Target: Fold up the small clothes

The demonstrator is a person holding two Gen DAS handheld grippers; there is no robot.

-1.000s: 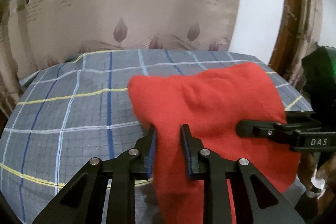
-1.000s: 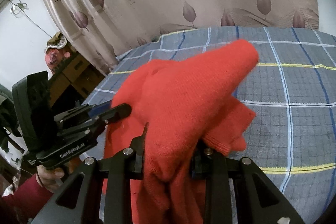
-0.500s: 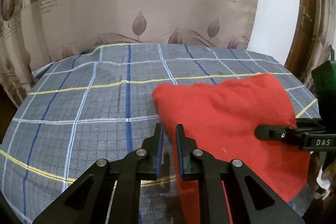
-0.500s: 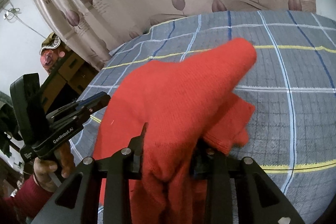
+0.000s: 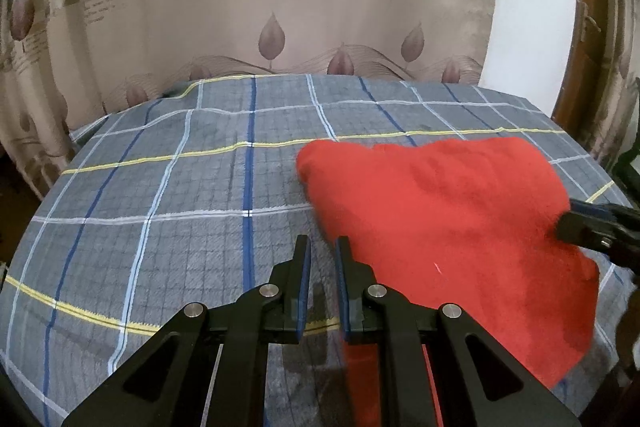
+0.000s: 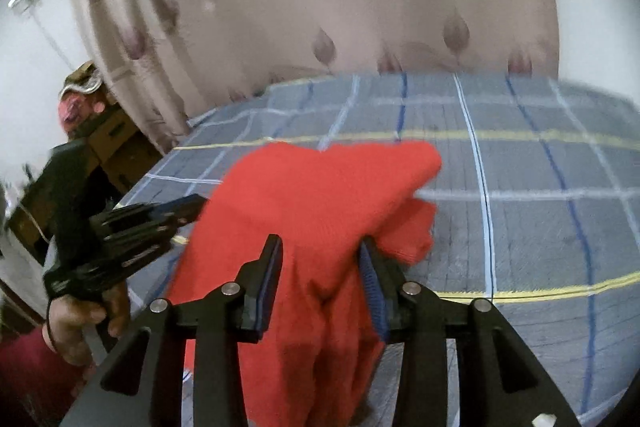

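A red knitted garment [image 5: 448, 223] lies bunched on a surface covered by a grey checked cloth with blue, white and yellow lines [image 5: 168, 195]; whether a bed or a tabletop lies beneath cannot be told. The garment sits toward the near right part of the cloth in the left wrist view, with 1 rounded corner pointing left and its lower edge trailing off the near side.

The left hand-held gripper [image 5: 322, 251] hovers just left of the garment. Its 2 black fingers with blue pads stand nearly together, leaving only a narrow slit with nothing in it. The right finger sits just at the garment's edge.

The right hand-held gripper [image 6: 320, 259] has the red fabric bunched between its 2 fingers. Its jaws are opening, and the left pad [image 6: 266, 279] shows bare, blue and clear of the cloth, while fabric drapes over the right one. This view is blurred.

In the right wrist view, the person's left hand [image 6: 76, 323], in a dark red sleeve [image 6: 24, 375], grips the other tool's handle at the left edge.

A beige curtain with brown leaf prints and lettering [image 5: 280, 7] hangs behind.
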